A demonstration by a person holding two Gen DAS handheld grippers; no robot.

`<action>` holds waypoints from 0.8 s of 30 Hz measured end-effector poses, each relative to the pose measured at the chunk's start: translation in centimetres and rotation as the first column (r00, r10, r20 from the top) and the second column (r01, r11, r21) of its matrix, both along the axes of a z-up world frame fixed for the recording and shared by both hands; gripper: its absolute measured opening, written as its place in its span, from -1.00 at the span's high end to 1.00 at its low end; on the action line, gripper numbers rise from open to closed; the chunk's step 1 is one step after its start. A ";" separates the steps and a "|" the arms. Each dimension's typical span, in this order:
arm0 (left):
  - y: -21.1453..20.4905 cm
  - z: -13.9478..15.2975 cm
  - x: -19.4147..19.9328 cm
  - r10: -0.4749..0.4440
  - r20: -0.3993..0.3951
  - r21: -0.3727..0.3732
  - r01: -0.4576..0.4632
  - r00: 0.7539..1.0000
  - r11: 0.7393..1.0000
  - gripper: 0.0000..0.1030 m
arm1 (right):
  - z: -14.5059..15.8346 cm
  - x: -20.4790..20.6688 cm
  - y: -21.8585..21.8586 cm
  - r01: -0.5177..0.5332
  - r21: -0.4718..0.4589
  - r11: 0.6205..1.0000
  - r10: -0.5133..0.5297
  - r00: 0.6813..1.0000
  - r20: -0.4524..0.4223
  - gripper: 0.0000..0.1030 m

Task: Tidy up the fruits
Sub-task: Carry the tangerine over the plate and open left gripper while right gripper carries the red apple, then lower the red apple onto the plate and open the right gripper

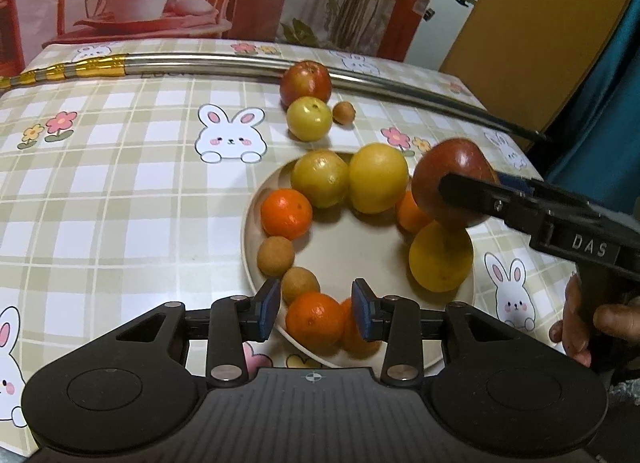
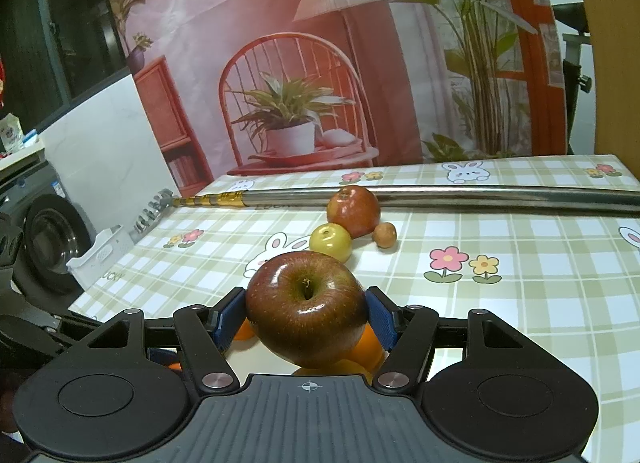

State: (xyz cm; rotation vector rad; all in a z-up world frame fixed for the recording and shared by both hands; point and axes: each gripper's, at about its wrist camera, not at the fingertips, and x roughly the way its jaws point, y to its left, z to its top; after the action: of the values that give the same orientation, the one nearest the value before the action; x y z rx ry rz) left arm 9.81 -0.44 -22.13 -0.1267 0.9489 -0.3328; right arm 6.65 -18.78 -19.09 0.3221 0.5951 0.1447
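Two tongs working: right tongs are clamping the red apple just above the plate, left tongs are hanging part-open, empty, at its near rim.

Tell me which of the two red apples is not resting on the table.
The red apple clamped in the right gripper is lifted above the plate. The other red apple sits on the tablecloth against the metal pole.

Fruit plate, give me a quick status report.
Right gripper shut on red apple, above plate. Left gripper open over orange. Three fruits left by metal pole. Nothing in the way.
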 end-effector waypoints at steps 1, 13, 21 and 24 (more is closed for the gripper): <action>0.2 0.2 0.1 0.009 0.008 -0.001 -0.009 1.000 1.000 0.20 | 0.0 0.0 0.0 -0.001 0.000 1.000 0.001 1.000 -0.002 -0.18; 4.5 3.9 0.3 0.224 0.155 -0.002 -0.226 0.962 0.974 0.20 | 0.7 2.0 2.0 -0.095 -0.041 0.995 0.095 0.995 -0.008 -0.18; 6.2 4.1 0.3 0.279 0.187 0.044 -0.292 0.942 0.956 0.20 | -0.5 3.9 6.1 -0.229 -0.109 0.967 0.220 0.971 -0.090 -0.18; 6.6 4.0 0.4 0.291 0.183 0.048 -0.304 0.939 0.951 0.20 | -1.0 4.0 6.8 -0.242 -0.126 0.962 0.226 0.966 -0.124 -0.18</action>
State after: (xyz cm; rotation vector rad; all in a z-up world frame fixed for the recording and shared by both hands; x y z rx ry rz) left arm 10.25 6.18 -18.15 -0.1667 0.7540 -0.0259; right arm 10.69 -11.96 -20.09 0.1219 0.7471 0.3135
